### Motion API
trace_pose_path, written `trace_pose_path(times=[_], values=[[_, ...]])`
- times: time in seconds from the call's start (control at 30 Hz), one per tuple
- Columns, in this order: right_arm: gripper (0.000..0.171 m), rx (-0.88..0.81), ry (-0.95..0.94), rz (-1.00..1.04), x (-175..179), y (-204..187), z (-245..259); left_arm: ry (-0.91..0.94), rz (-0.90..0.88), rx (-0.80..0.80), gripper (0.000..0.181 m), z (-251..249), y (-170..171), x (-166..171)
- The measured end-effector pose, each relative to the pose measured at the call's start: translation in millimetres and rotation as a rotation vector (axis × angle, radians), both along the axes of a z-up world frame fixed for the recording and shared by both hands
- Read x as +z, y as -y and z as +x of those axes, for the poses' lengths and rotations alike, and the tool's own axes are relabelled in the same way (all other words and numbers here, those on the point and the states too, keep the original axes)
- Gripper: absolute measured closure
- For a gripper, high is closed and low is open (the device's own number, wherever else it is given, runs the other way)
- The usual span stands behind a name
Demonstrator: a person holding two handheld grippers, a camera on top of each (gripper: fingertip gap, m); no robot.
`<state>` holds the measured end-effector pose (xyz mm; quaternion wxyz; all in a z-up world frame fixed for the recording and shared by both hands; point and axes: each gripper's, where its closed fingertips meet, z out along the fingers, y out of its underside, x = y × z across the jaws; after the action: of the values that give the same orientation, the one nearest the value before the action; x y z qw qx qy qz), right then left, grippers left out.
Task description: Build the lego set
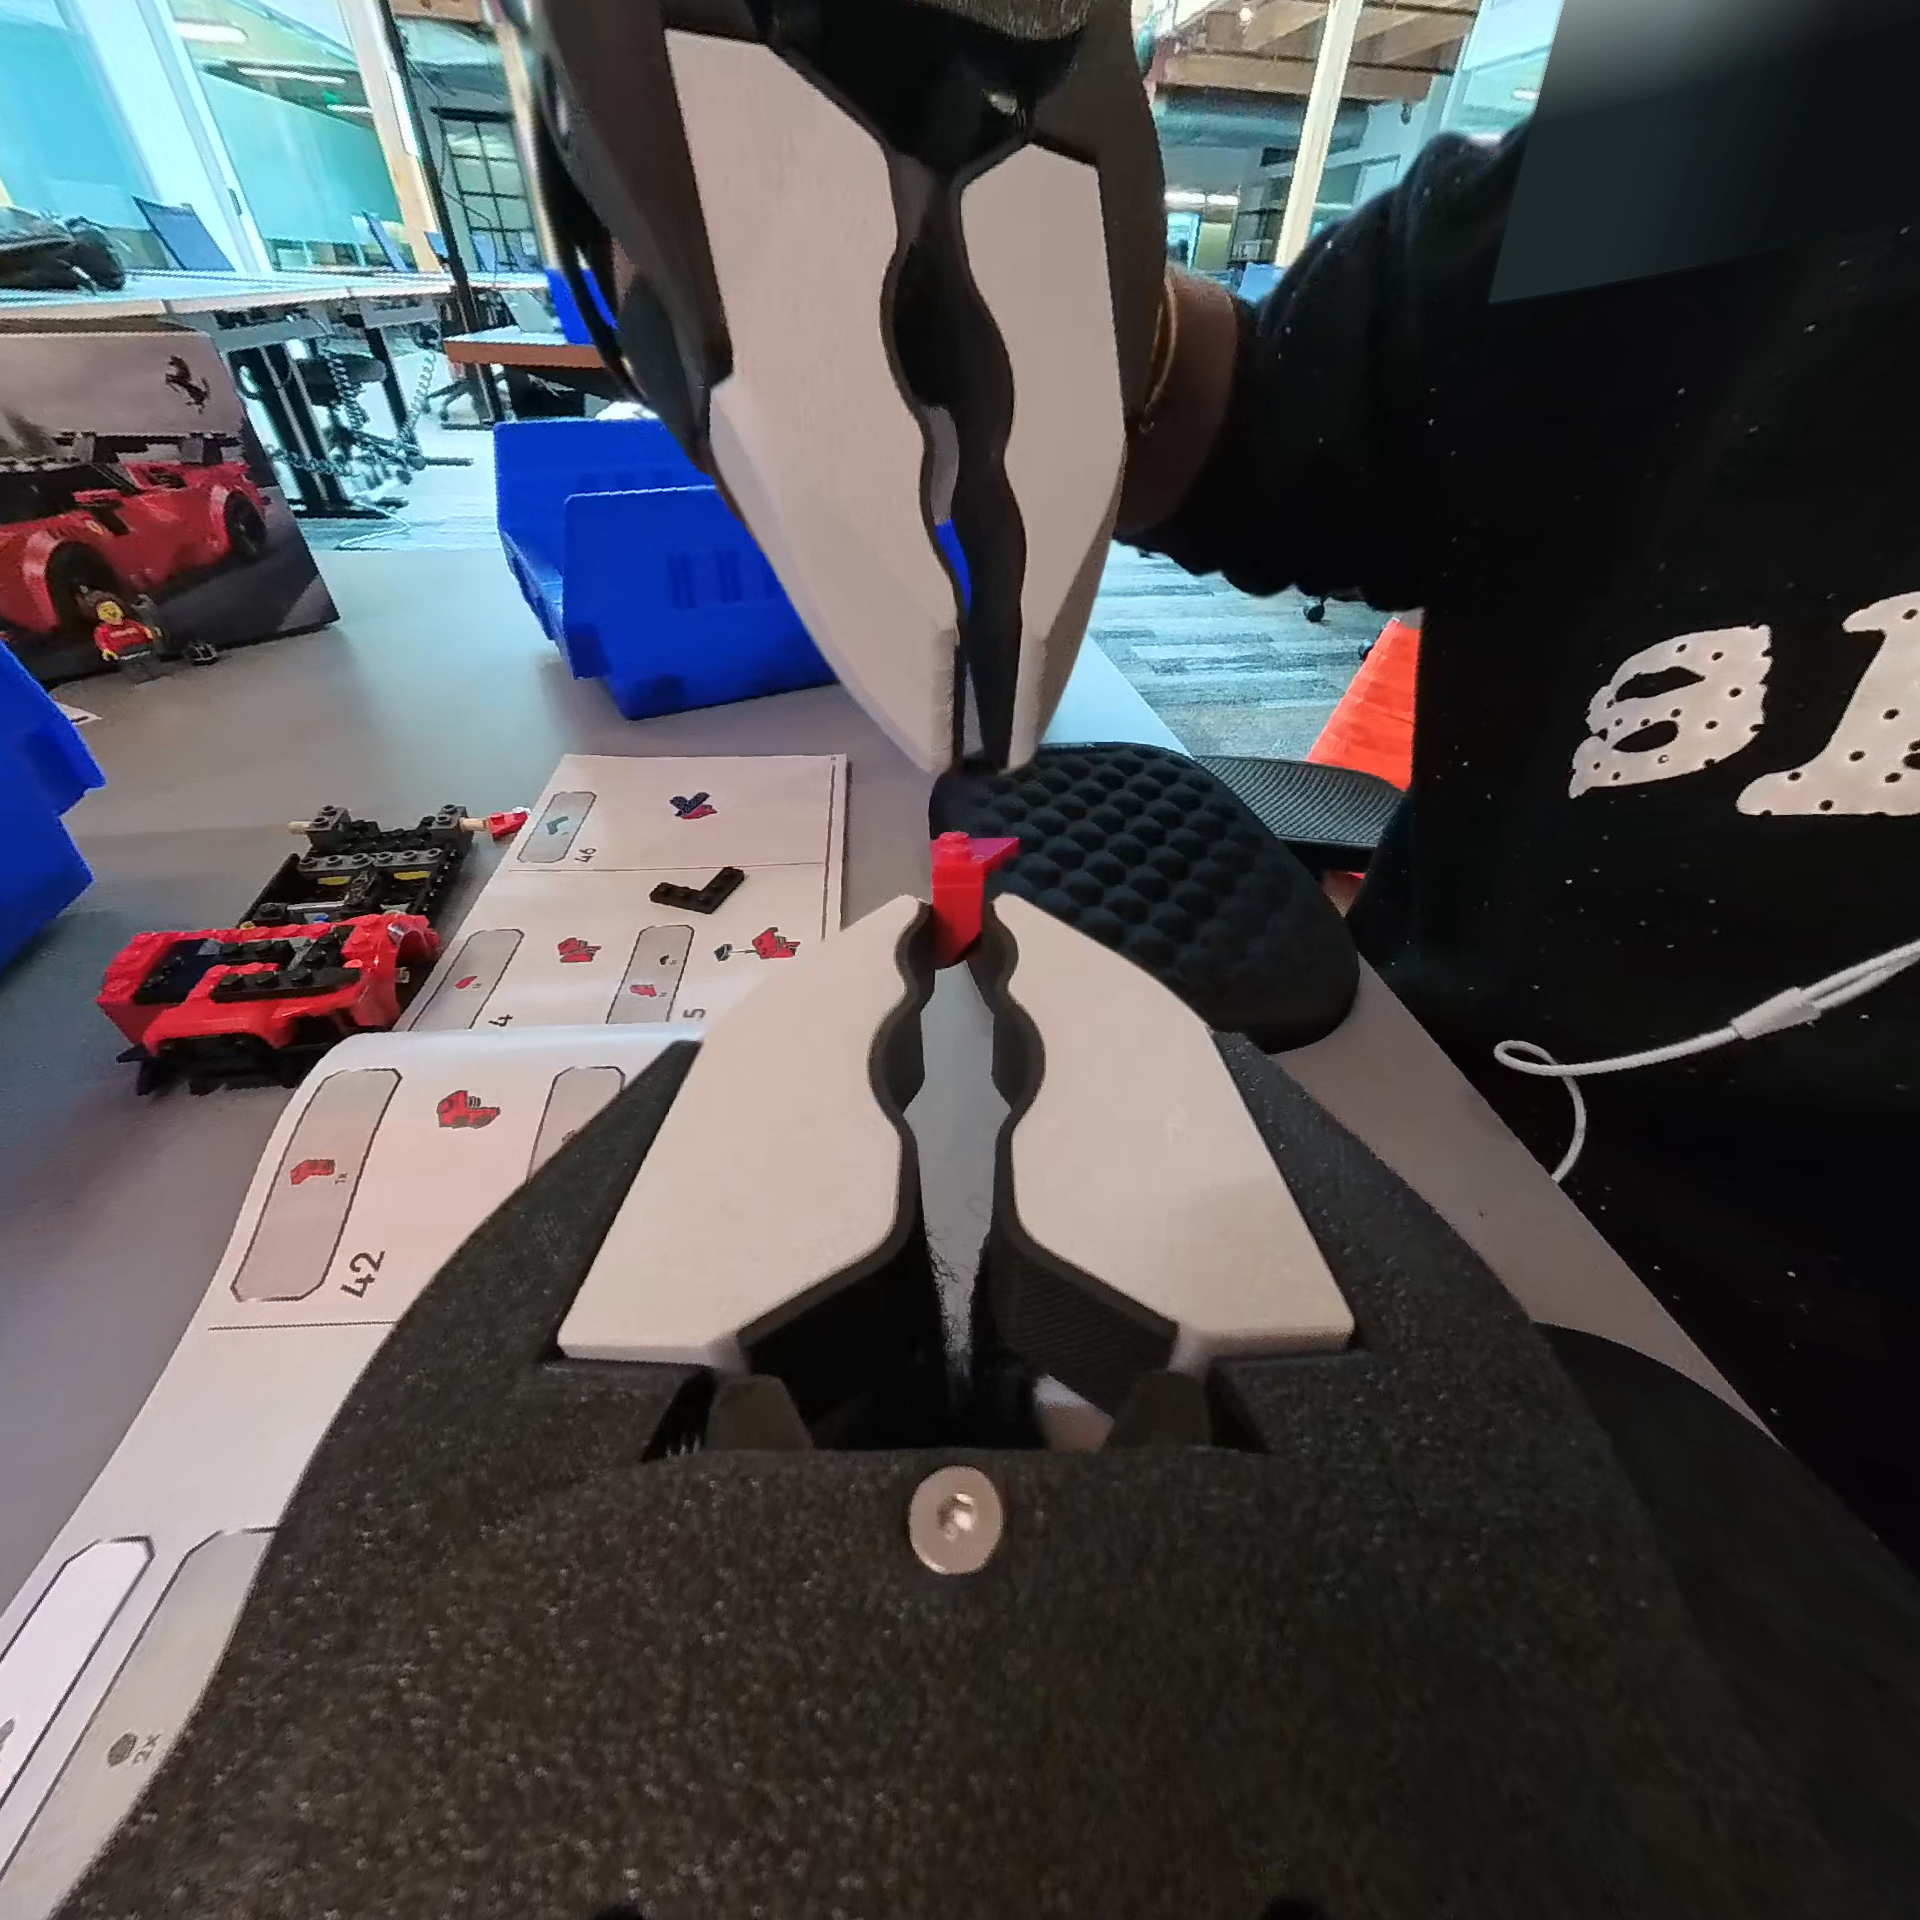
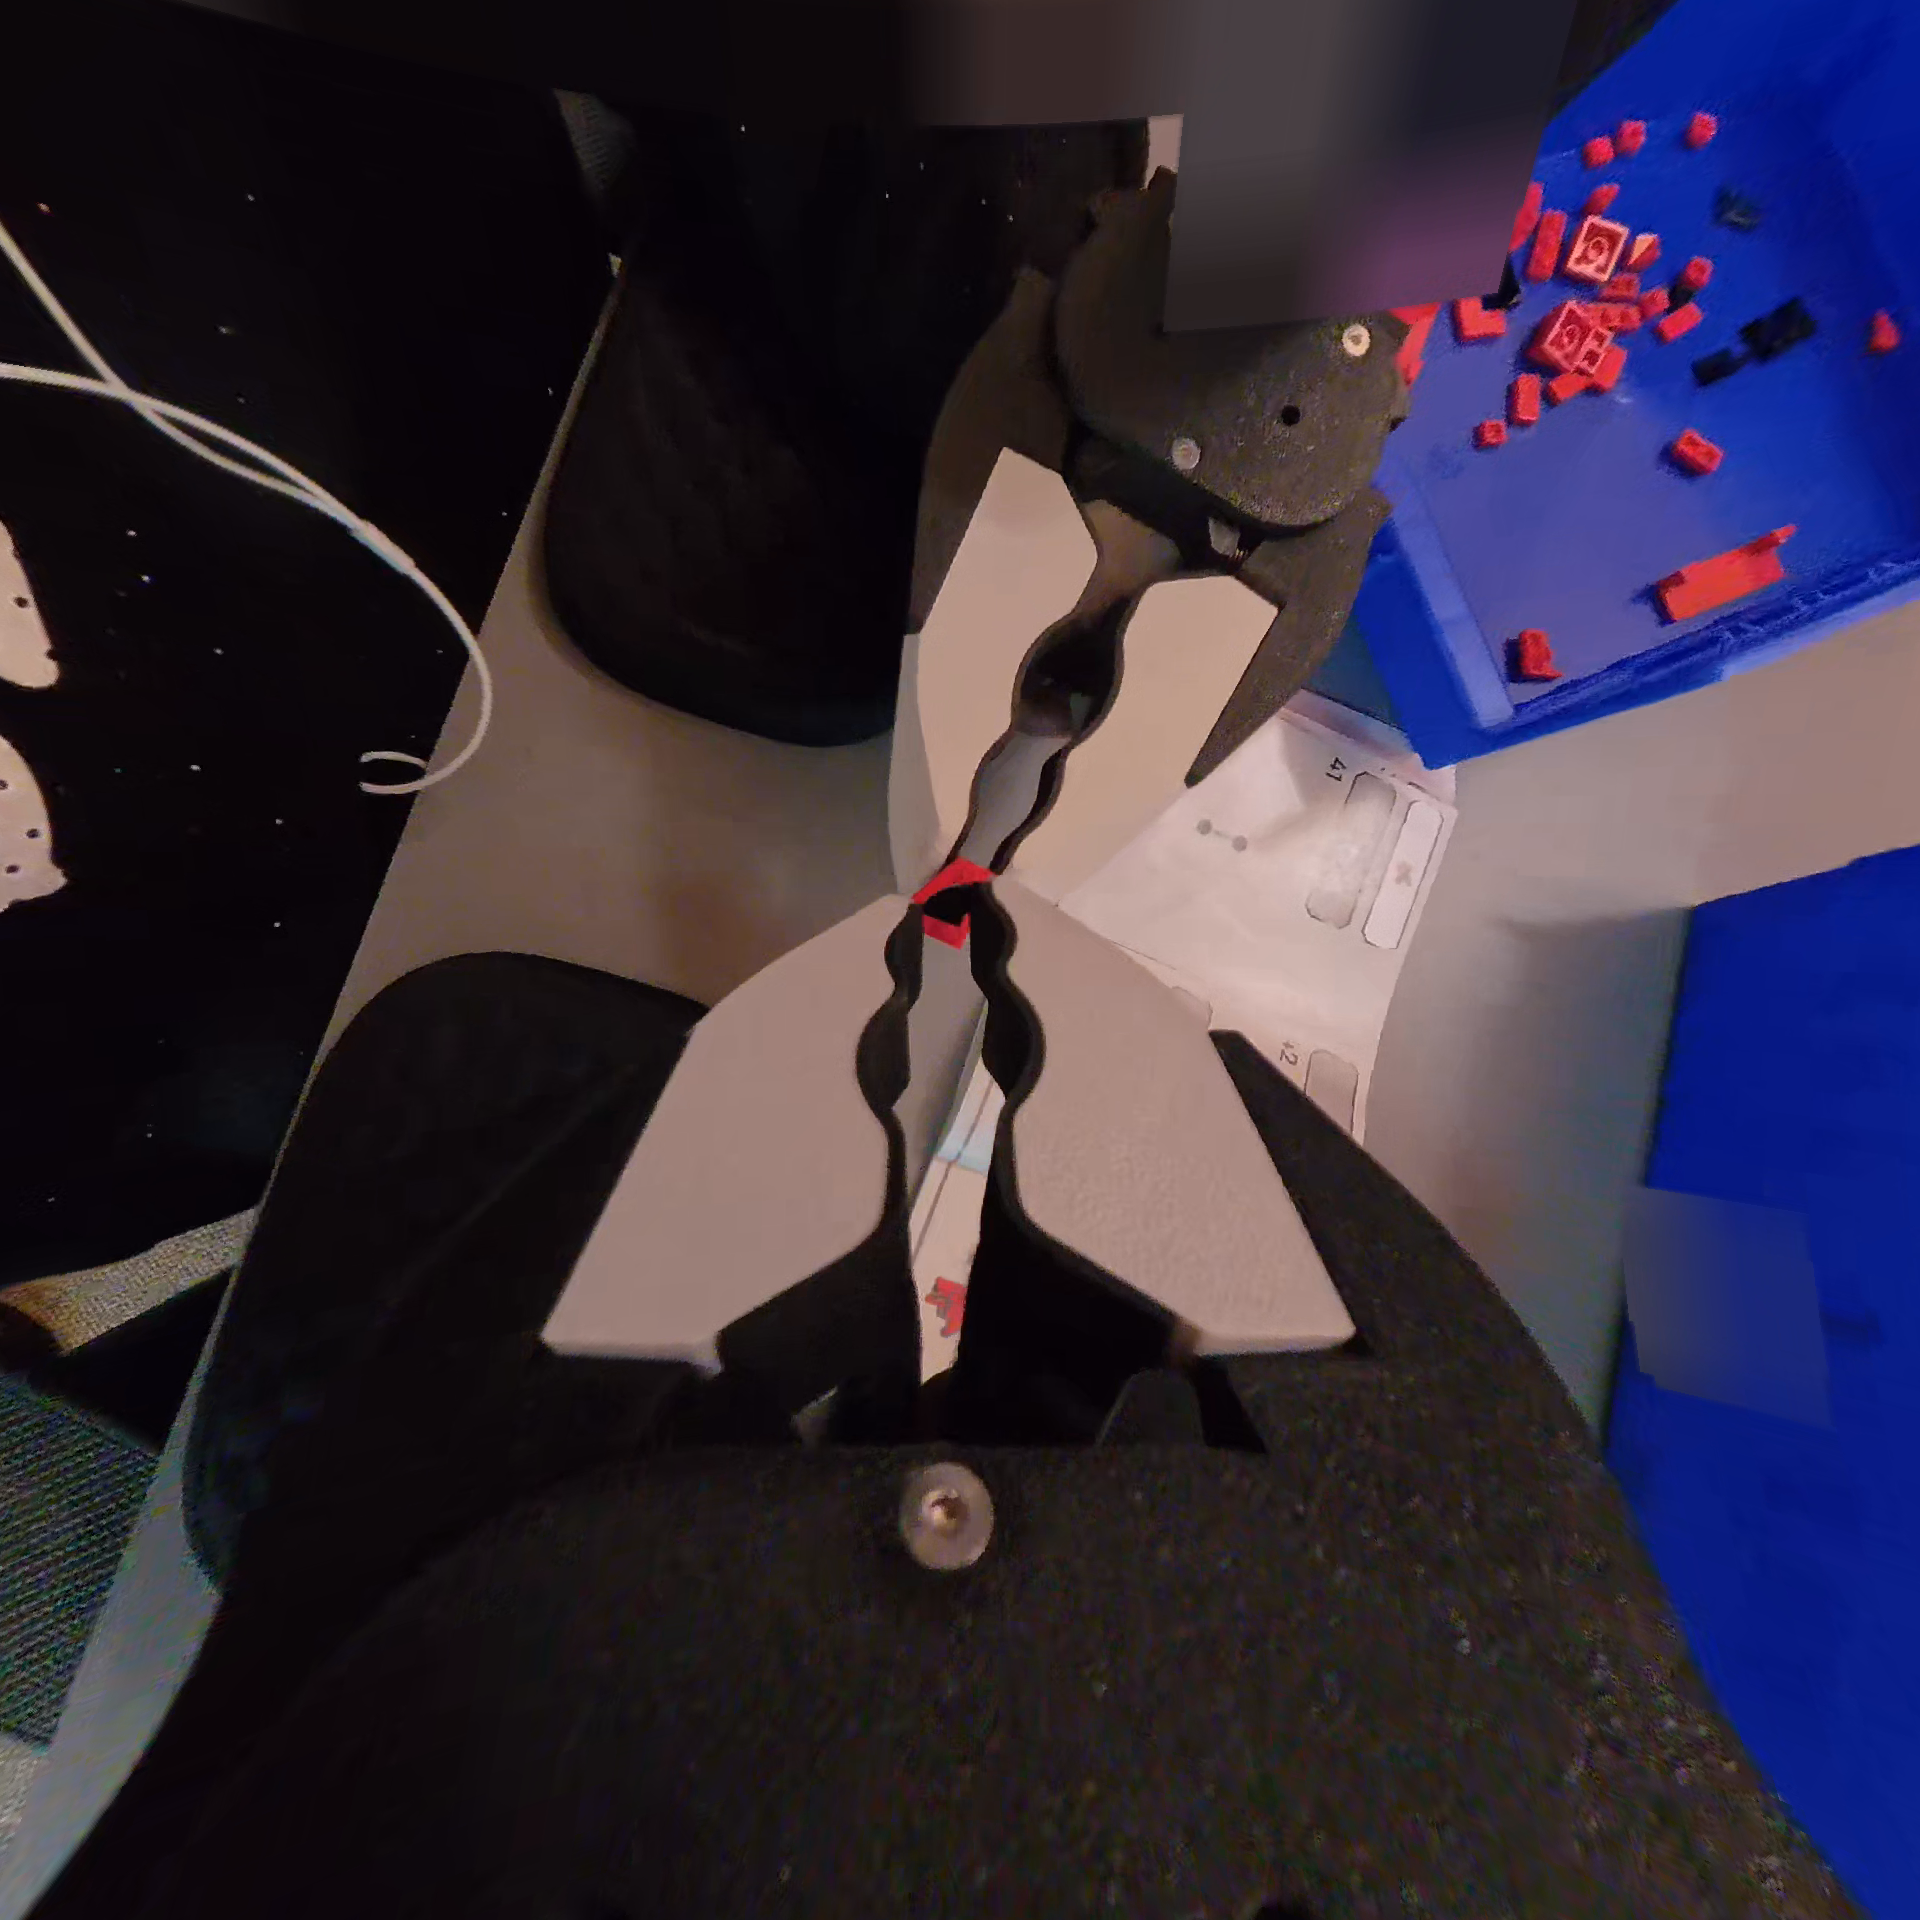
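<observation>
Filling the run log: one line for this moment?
left gripper: shut on red brick | right gripper: shut, tips above brick | car: on table

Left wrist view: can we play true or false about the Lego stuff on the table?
1. The left gripper has a red brick pinched in its jaws. True.
2. The half-built car is all blue. False: it is red and black.
3. A black L-shaped piece lies on the instruction booklet. True.
4. The bins behind the booklet are green. False: they are blue.
</observation>
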<state>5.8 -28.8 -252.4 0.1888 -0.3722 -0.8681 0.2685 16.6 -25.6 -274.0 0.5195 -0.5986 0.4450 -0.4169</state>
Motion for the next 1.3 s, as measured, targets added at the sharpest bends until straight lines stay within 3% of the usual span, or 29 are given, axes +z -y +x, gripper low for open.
trace_pose_path(times=[1.0, 1.3], values=[[0.163, -0.040, 0.073, -0.018, -20.7, -3.0, -1.7, -0.069, -0.042, -0.001, 0.174, 2.5, -0.3, -10.6], [0.163, -0.010, -0.032, -0.240, -11.0, 3.2, -2.5, -0.008, 0.023, -0.018, 0.175, 2.6, 3.5, -0.8]])
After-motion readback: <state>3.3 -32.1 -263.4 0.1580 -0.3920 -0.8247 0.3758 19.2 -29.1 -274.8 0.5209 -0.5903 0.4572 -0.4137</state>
